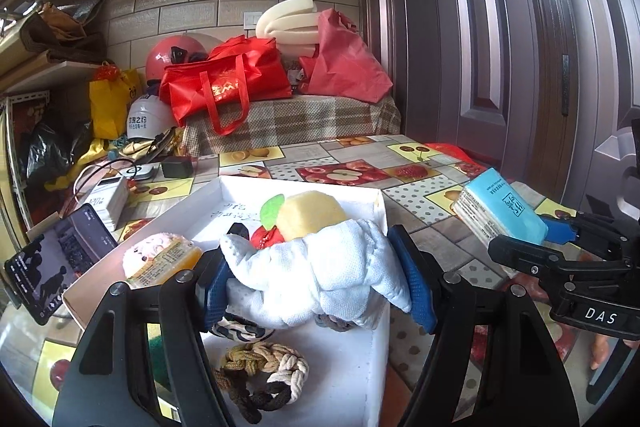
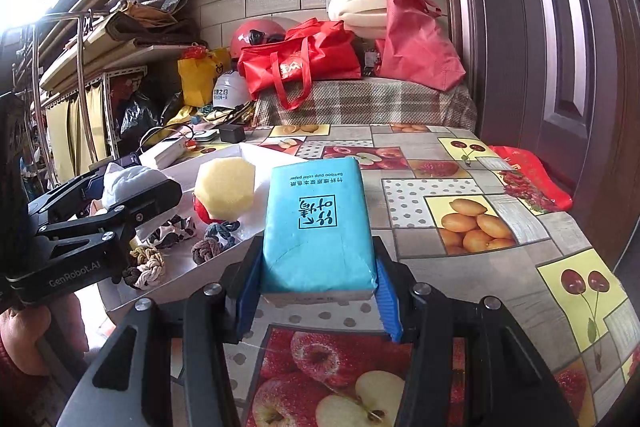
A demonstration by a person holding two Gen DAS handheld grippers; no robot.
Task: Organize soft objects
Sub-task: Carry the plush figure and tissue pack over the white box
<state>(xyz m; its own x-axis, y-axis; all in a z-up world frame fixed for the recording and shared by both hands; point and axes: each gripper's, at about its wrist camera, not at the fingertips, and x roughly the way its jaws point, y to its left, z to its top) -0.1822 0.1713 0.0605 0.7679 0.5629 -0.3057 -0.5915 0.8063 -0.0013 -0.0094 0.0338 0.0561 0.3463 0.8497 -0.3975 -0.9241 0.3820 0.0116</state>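
While left tongs [image 1: 316, 283] clamp white cloth [image 1: 320, 275] above white tray [image 1: 360, 367], right tongs [image 2: 316, 291] clamp blue tissue pack [image 2: 318, 223] over fruit-print tablecloth [image 2: 460, 247] beside tray; yellow sponge [image 2: 225, 189] sits in tray.

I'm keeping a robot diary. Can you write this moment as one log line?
left gripper: holds white cloth over white box | right gripper: holds blue tissue pack above table
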